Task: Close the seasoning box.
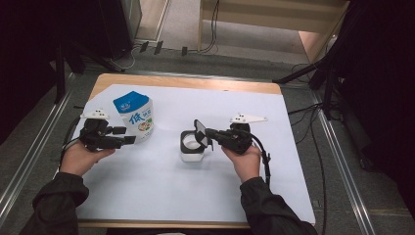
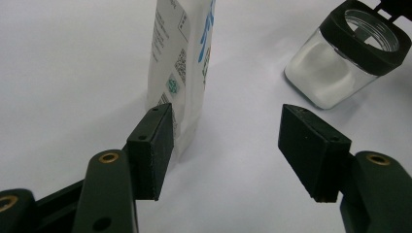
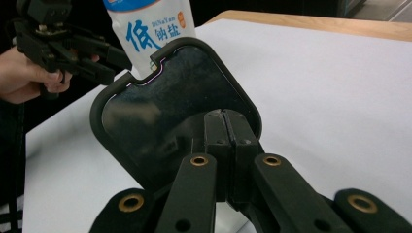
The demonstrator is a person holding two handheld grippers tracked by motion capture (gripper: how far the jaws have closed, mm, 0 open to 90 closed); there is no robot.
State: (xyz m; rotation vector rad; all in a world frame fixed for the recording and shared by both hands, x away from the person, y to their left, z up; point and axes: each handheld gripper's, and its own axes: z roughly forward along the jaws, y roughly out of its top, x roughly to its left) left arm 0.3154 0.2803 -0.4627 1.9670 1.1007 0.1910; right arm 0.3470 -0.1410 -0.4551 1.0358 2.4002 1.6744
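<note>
A white and blue salt bag [image 1: 136, 116] [image 2: 182, 63] [image 3: 150, 29] stands upright at the left of the white sheet. My left gripper [image 1: 126, 135] [image 2: 228, 145] is open beside the bag's lower right corner; one pad sits close to the bag's base edge and the other stands apart with bare sheet between. A square glass jar [image 1: 192, 146] [image 2: 340, 63] with white powder inside stands in the middle. Its black lid [image 1: 200, 132] [image 3: 170, 111] is tipped up on edge above the jar. My right gripper [image 1: 208, 133] [image 3: 226, 126] is shut on that lid.
A white sheet [image 1: 171, 191] covers most of the wooden table [image 1: 195, 83]. Cables trail off the table's right side and across the floor beyond the far edge. Dark stands rise at both far corners.
</note>
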